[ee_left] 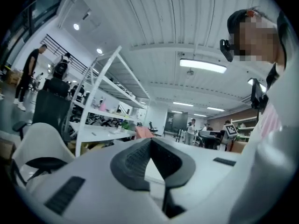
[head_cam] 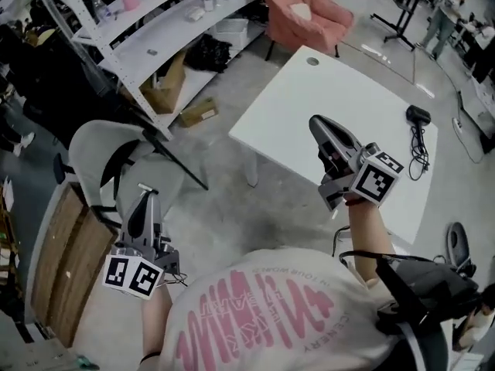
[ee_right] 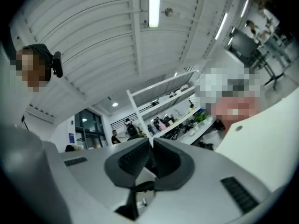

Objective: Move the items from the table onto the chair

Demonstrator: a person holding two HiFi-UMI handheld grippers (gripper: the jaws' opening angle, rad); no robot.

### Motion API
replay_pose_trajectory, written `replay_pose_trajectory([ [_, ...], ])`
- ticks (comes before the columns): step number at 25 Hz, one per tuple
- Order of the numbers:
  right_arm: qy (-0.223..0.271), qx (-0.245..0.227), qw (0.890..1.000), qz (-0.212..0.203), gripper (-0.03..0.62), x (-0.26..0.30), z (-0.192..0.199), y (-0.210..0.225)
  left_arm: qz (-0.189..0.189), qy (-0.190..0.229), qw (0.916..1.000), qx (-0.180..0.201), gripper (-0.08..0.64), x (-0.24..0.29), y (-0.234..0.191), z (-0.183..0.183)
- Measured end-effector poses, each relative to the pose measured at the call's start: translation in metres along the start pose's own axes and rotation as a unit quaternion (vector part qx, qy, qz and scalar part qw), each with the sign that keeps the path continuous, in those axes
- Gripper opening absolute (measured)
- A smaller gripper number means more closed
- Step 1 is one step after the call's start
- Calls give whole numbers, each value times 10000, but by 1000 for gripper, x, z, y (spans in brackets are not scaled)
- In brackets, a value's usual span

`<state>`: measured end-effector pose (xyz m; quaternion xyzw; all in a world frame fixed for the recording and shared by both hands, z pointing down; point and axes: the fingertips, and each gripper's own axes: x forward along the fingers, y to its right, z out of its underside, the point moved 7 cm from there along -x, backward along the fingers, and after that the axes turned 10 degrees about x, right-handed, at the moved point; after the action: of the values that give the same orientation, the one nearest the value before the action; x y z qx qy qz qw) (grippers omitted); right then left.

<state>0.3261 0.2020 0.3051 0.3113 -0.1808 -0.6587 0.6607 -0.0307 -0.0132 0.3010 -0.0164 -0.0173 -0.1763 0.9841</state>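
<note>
The right gripper is held roughly level over the white desk, its jaws pressed together on nothing. The left gripper, likewise closed and empty, is pointed towards the chair. A black hair dryer is seen lying on the desk.

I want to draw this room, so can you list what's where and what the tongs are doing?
table: white, with a black corded hair dryer near its right edge
chair: white, on the left
left tongs: shut, empty, by the chair
right tongs: shut, empty, above the table
background: pink armchair, white shelves
</note>
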Motion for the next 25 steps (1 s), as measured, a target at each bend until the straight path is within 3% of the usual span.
replay_pose_trajectory([
  [5,822,-225,9904,1088,18,-119,-38,40,1255,67,9921,18,9,93,65,13],
  [10,1094,-287,9803,1618,18,-210,-61,64,1925,212,9810,-146,9,150,142,22],
  [13,1332,-391,9689,2047,18,-259,-70,71,2382,188,9709,-158,9,179,183,27],
  [21,1885,-500,9348,2970,21,-338,-82,100,3036,56,9527,94,9,225,242,25],
  [25,1914,-403,9202,3391,81,-355,-84,122,3206,-34,9470,216,9,259,253,25],
])
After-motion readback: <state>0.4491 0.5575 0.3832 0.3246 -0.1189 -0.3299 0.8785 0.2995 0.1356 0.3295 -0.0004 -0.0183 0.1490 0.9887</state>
